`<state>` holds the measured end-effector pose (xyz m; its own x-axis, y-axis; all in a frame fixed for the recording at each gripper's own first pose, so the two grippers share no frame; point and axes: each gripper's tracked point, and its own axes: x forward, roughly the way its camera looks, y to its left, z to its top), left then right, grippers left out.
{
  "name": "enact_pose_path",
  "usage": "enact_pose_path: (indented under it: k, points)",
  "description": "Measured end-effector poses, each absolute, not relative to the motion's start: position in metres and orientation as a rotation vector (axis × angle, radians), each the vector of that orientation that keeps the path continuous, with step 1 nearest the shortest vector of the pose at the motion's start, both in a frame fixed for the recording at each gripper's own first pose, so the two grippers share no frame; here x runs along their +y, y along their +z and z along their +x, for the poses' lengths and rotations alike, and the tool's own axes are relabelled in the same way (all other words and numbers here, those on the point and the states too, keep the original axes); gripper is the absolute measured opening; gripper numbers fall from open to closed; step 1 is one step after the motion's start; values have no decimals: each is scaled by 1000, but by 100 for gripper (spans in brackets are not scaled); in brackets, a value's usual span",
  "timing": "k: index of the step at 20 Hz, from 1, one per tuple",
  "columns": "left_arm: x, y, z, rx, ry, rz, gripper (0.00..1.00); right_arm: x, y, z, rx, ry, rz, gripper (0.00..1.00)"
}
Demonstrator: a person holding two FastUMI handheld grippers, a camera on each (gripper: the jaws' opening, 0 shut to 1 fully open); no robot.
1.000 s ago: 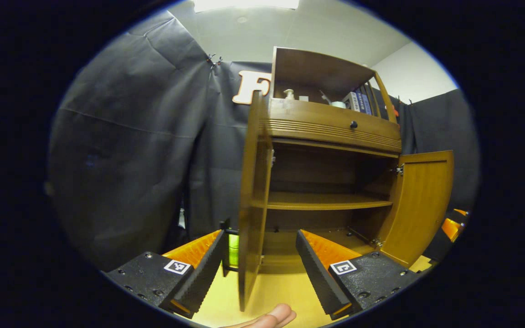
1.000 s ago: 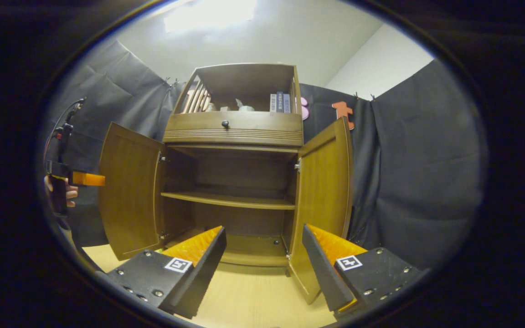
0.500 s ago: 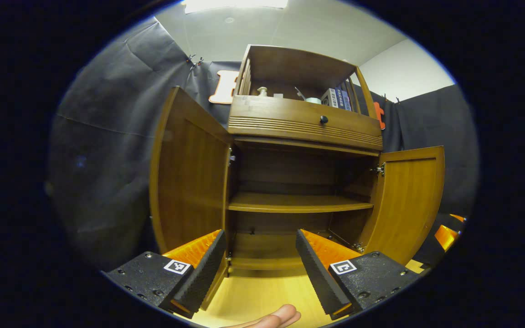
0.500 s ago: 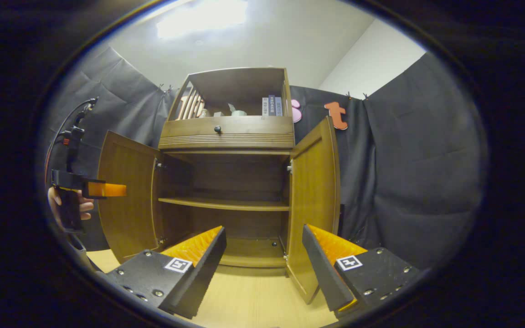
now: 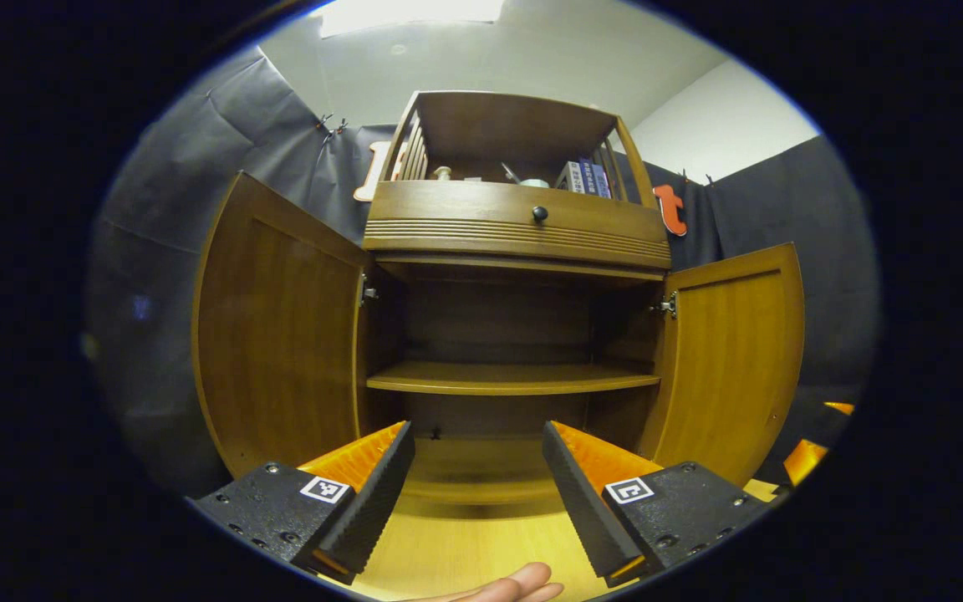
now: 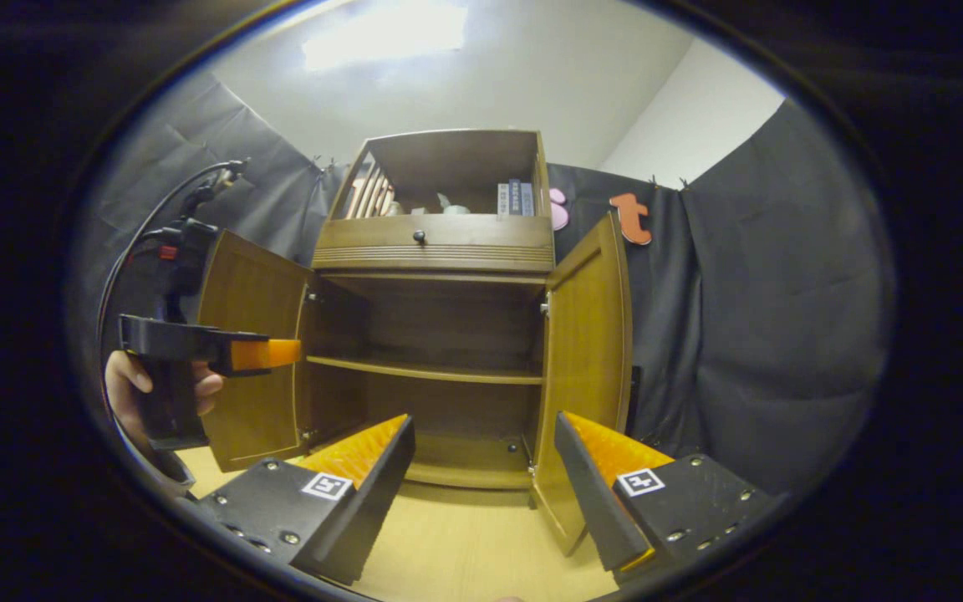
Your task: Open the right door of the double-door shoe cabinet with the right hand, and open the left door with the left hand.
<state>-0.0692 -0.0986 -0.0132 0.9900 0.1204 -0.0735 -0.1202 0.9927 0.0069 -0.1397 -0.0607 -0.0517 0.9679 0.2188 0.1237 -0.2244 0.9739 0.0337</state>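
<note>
Doors stand wide open on the shoe cabinet (image 5: 515, 234): the left door (image 5: 277, 334) swung out on one side, the right door (image 5: 736, 351) on the other. The left claw (image 5: 477, 477) is open, holding nothing. The right claw (image 6: 481, 472) is open too, near the right door's edge.

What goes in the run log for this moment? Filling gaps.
left door: open | right door: open | left gripper: open, empty | right gripper: open, empty

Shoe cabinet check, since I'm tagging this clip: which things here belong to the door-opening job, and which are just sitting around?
Job:
left door, swung open
right door, swung open
left tongs, open
right tongs, open

Sitting around:
drawer knob
books in the top compartment
bare middle shelf
</note>
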Motion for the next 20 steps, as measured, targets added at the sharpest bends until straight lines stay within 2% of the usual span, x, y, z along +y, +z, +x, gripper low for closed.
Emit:
enact_pose_path:
  k: [2, 4, 5, 6, 7, 8, 9, 10, 13, 14, 15, 16, 17, 18, 19, 20]
  points:
    - [-108, -22, -64, 71, 124, -7, 92, -49, -58, -146, -119, 291, 34, 99]
    - [-119, -35, -59, 85, 129, -31, 96, -59, -61, -143, -112, 281, 4, 99]
    - [-125, -41, -56, 92, 127, -36, 92, -68, -62, -141, -116, 259, -7, 97]
    - [-127, -46, -54, 98, 131, -34, 92, -74, -62, -138, -113, 244, -14, 97]
    - [-127, -51, -52, 108, 142, -26, 96, -76, -65, -137, -107, 247, -10, 97]
    - [-125, -54, -50, 112, 156, -20, 92, -79, -66, -133, -98, 246, 12, 98]
    - [-125, -54, -49, 112, 163, -17, 100, -86, -68, -129, -89, 233, 39, 97]
    - [-126, -53, -48, 107, 169, -13, 92, -95, -72, -127, -80, 211, 61, 98]
    - [-129, -41, -48, 62, 173, 2, 92, -128, -81, -120, -60, 123, 72, 97]
    - [-131, -39, -48, 55, 167, 1, 96, -138, -82, -118, -53, 91, 81, 97]
    - [-134, -36, -48, 44, 160, 3, 92, -143, -82, -116, -52, 70, 92, 98]
    - [-135, -33, -49, 33, 157, 12, 96, -142, -79, -116, -58, 66, 99, 97]
    - [-134, -32, -49, 27, 165, 19, 92, -138, -76, -116, -63, 73, 104, 99]
    - [-132, -33, -51, 28, 179, 29, 95, -134, -74, -118, -65, 82, 106, 98]
    - [-131, -35, -51, 38, 182, 39, 91, -129, -73, -120, -70, 92, 105, 98]
    - [-134, -36, -51, 44, 173, 39, 92, -126, -73, -120, -74, 104, 102, 98]
